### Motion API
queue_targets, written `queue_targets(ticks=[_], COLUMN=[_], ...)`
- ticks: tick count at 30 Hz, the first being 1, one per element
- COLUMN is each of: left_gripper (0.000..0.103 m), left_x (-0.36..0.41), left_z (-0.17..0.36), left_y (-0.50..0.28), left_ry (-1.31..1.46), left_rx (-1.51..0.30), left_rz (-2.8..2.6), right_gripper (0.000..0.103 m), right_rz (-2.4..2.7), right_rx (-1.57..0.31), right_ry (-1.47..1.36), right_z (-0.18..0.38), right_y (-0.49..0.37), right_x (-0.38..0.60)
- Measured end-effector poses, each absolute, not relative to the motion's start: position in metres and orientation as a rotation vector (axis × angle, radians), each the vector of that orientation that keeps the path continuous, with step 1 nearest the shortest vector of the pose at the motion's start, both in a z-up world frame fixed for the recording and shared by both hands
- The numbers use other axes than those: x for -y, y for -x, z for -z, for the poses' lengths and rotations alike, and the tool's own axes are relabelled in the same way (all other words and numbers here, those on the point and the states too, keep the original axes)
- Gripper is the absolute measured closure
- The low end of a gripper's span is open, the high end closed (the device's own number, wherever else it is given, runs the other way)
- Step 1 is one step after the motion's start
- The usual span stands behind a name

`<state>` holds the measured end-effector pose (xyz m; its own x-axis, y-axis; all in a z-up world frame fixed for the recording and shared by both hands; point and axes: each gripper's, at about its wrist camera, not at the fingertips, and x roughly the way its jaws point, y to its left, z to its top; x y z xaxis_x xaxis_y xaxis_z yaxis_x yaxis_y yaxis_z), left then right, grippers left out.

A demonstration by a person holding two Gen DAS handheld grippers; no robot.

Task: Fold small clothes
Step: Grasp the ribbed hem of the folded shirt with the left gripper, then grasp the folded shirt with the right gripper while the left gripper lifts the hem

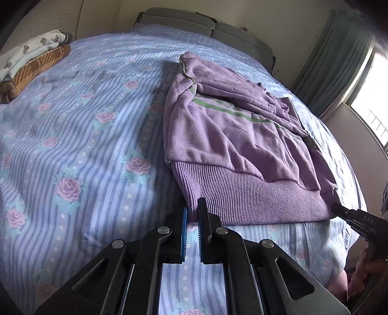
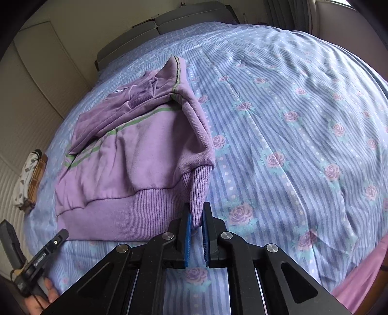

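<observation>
Far left on the bed with the blue striped, rose-print sheet [image 1: 84, 135]: small stack of folded clothes, white printed piece over a brown plaid one [image 1: 31, 60]. Nearer the middle, lilac knit sweatshirt with green stripes and ribbed hem [image 1: 230, 135], lying mostly flat, sleeves bunched on top. Left gripper [image 1: 192, 213] down at the hem's left corner, fingers narrow, pinching the ribbed corner between the blue pads. Over on the right corner of the hem, right gripper [image 2: 196, 218], fingers narrow too, clamped on the ribbing, that corner lifted a bit. Grey headboard [image 1: 194, 21] at the back, teal curtain [image 1: 339, 60] by the window far right.
</observation>
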<state>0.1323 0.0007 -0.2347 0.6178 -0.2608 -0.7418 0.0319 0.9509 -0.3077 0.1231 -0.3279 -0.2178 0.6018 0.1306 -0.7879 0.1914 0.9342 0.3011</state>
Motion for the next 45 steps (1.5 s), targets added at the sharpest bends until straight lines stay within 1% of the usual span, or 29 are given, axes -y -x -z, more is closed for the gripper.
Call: queue_targets(ticks=[10, 17, 20, 24, 29, 34, 39, 45], left_gripper=[0.094, 0.094, 0.094, 0.094, 0.094, 0.094, 0.094, 0.094], left_x=[-0.018, -0.026, -0.031, -0.034, -0.034, -0.032, -0.02, -0.009], left_z=[0.201, 0.175, 0.157, 0.124, 0.089, 0.078, 0.094, 0.133], left_y=[-0.105, -0.081, -0.086, -0.11, -0.161, -0.233, -0.31, -0.383], left_ry=[0.331, 0.365, 0.388, 0.404, 0.434, 0.471, 0.458, 0.448], left_rx=[-0.815, -0.784, -0.751, -0.664, -0.571, -0.545, -0.578, -0.662], left_rz=[0.144, 0.15, 0.154, 0.161, 0.148, 0.134, 0.123, 0.119], right_gripper=[0.095, 0.095, 0.095, 0.095, 0.095, 0.095, 0.095, 0.095], right_rz=[-0.03, -0.049, -0.069, -0.077, -0.066, -0.045, -0.017, 0.021], right_rx=[-0.824, -0.766, -0.69, -0.59, -0.525, -0.499, -0.528, -0.598], right_ry=[-0.421, -0.454, -0.457, -0.474, -0.507, -0.554, -0.591, -0.617], right_z=[0.175, 0.157, 0.138, 0.111, 0.086, 0.072, 0.085, 0.125], right_y=[-0.088, -0.055, -0.04, -0.048, -0.091, -0.156, -0.232, -0.311], right_x=[0.327, 0.325, 0.32, 0.318, 0.323, 0.33, 0.341, 0.359])
